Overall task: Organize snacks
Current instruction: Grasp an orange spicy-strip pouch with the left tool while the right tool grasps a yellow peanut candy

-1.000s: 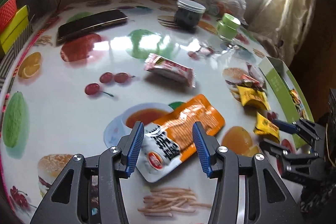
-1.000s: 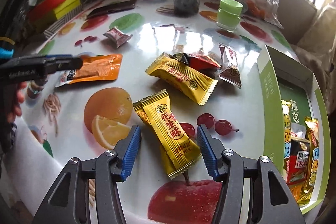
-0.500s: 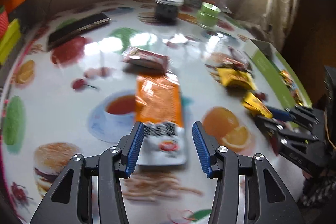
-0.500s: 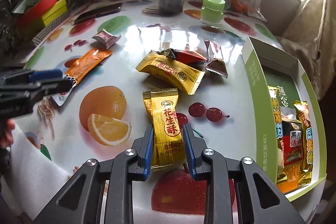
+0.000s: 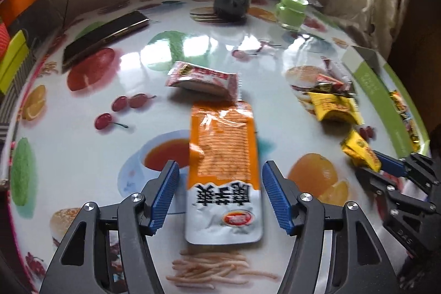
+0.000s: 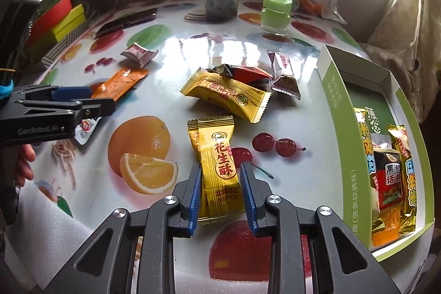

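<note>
On the left, the left hand-held gripper (image 5: 219, 199) stands wide over the orange pouch (image 5: 223, 153); its jaws have just been opening, and the pouch lies flat on the counter (image 5: 82, 142) between them, with a clear gap on each side, so nothing is gripped. The pouch looks like a thin, flat foil sachet: light, floppy and slick, likely to sag or slide if pinched at a corner. Its white printed end lies nearest the pads, and a pinch across its width there seems the best hold. Just beyond its far end sits a small red packet (image 5: 202, 79).

Toward the middle, a yellow bar (image 6: 217, 164) lies lengthwise on the counter with the right hand-held gripper (image 6: 219, 193) narrowed onto its near end; the jaws have closed within the last second and the blue pads press the wrapper's sides. It reads as a crisp, crinkly wrapper around something small and brittle, so light pressure should do. A second yellow bar (image 6: 228, 95) and dark packets (image 6: 248, 73) lie beyond it.

On the right, the green box (image 6: 339, 106) stands open beside the bar, with several snacks already inside.
</note>
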### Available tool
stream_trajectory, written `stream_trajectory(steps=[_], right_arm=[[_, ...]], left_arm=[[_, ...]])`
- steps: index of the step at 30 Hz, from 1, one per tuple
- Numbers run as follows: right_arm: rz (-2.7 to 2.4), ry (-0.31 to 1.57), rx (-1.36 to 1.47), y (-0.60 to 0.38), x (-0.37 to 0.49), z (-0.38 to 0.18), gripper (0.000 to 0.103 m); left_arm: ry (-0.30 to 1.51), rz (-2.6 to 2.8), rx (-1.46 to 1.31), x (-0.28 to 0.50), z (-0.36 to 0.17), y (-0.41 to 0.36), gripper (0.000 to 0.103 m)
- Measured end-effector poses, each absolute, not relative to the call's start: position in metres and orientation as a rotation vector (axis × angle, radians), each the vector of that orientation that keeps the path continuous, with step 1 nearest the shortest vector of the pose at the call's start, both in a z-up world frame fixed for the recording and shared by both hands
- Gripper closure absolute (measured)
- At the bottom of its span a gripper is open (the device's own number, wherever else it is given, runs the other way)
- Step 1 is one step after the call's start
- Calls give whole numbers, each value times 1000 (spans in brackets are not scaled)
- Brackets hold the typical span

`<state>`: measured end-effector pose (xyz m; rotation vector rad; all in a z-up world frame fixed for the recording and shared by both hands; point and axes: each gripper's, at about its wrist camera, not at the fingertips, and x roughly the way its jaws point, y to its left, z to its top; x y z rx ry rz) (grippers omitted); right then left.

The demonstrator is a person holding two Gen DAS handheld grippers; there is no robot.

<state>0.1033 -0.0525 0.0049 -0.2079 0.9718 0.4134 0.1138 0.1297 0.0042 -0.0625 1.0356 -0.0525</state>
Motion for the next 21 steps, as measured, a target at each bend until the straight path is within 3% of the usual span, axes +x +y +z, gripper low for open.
stream_trajectory(steps=[7, 11, 21], right_arm=[[418, 965, -204, -53, 103, 5, 77], [427, 962, -210, -52, 103, 6, 77], [449, 951, -189, -55, 99, 6, 77]], left_arm=[[1039, -25, -55, 117, 3, 127, 39], [1029, -16, -79, 115, 5, 128, 50], [1011, 2, -117, 104, 10, 126, 53]])
